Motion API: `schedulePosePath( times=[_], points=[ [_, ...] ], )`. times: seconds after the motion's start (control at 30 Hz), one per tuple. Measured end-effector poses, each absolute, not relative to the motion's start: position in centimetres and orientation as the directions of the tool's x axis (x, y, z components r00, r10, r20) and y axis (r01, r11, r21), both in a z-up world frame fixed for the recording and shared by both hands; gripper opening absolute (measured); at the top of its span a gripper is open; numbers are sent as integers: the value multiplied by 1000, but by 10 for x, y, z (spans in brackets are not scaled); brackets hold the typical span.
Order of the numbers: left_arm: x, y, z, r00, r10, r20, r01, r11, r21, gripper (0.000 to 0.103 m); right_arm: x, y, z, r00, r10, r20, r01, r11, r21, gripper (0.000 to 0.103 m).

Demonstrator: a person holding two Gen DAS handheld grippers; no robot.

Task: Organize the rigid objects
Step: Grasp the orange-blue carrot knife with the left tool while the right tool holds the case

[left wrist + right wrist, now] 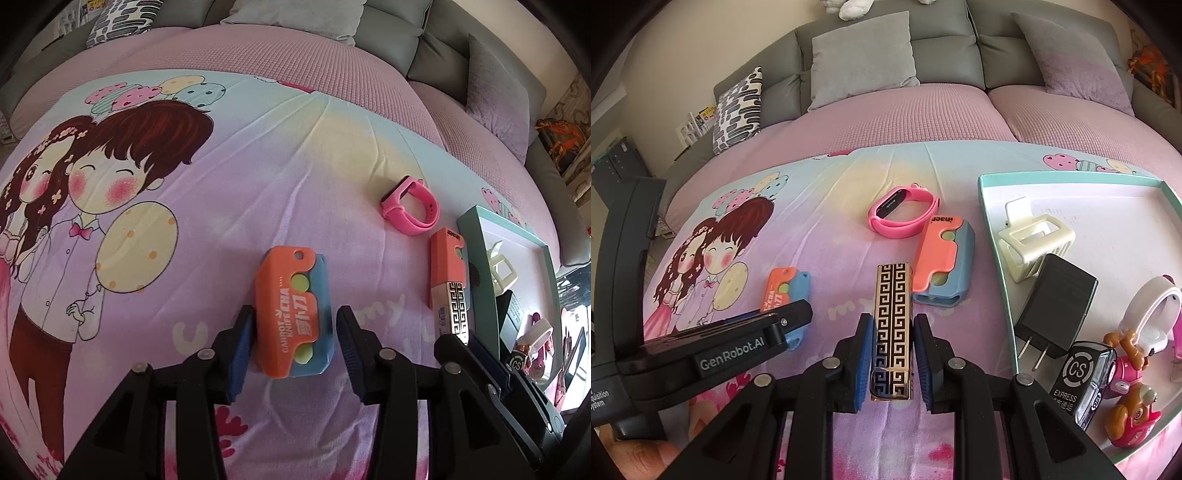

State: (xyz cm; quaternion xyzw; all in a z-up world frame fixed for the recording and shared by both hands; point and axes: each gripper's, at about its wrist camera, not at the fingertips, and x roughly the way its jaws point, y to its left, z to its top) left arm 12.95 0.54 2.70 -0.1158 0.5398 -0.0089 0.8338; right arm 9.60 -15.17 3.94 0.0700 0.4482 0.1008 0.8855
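Left wrist view: the left claw (293, 341) is spread around the orange carrot knife toy (293, 314) lying on the bedsheet (221, 184); light, stiff plastic, best pinched across its flat sides.

Right wrist view: the right claw (892, 360) straddles the gold patterned lighter (892, 325), pads close, contact unclear. Slick metal; grip mid-body. The tray (990, 206) sits just right.

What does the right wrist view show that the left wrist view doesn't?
Only the right wrist view: the tray's full contents, namely the black charger, CS Express tag and pink toy, plus the right gripper straddling the gold lighter.

Only the left wrist view: the left gripper open around the carrot knife, and its printed face.

Both: pink wristband, the second orange knife, the white clip, the cartoon sheet.
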Motion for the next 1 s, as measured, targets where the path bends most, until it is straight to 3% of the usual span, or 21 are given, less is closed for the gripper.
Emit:
schedulePosePath(
  times=[0.1,0.33,0.77,0.83,0.93,1.0],
  points=[
    [129,11,28,408,-72,-910,-135,981,-137,68,96,-151,39,577,243,-780,-119,970,214,24],
    [126,15,33,419,-68,-905,-131,982,-134,68,96,-150,38,573,243,-782,-121,970,213,24],
    [136,-10,20,415,68,-908,-100,995,29,68,100,-150,28,547,238,-802,-115,971,210,24],
    [135,-9,21,420,54,-906,-97,995,14,63,101,-150,23,535,236,-811,-107,971,212,24],
    [132,-9,25,430,40,-902,-92,996,0,43,102,-151,22,532,236,-813,-104,971,213,24],
    [131,-9,26,431,32,-902,-92,996,-9,44,102,-151,22,531,237,-813,-105,971,214,24]
  ],
)
